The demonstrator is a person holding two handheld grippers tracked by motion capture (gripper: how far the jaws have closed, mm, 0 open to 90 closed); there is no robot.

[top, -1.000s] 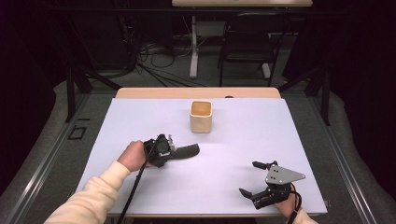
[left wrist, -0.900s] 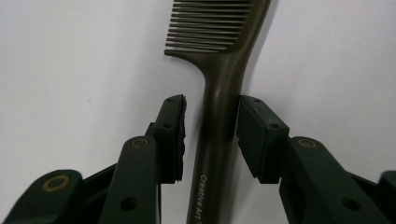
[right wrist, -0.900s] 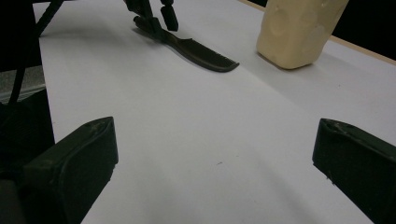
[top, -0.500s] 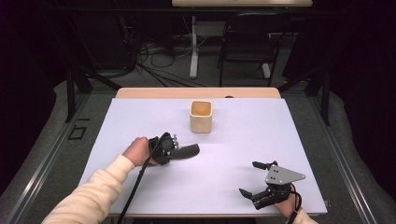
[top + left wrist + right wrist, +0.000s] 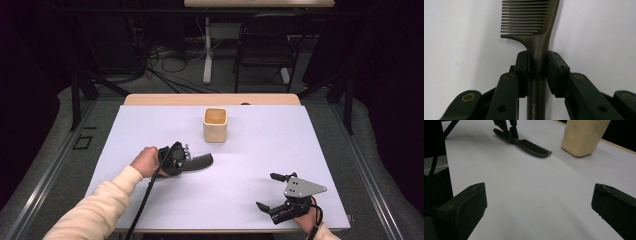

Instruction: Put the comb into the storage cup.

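- Left of table centre, at about 8 o'clock from the cream cup (image 5: 215, 124): dark comb (image 5: 200, 161) lying flat on the white table (image 5: 260, 150), teeth end toward 3 o'clock, handle pinched in the left gripper (image 5: 186, 161).
- Seen along the left gripper's own jaws: both pads pressed against the comb's neck, just below the first teeth, toothed part reaching on beyond the pads.
- Judged light, rigid and thin, a smooth plastic likely to slip or pivot if pinched loosely; fine teeth probably the weakest part, so best left alone.
- Judged well taken at the narrow handle, where parallel edges met the pads squarely.
- Read on the handle near the bottom of the left gripper view: "Creative", cut off by the edge; nothing else legible.
- Near the table's 5 o'clock corner: right gripper (image 5: 272, 192) resting low, jaws spread wide and holding nothing, well apart from comb and cup.
- Noted on the cup: no label visible.
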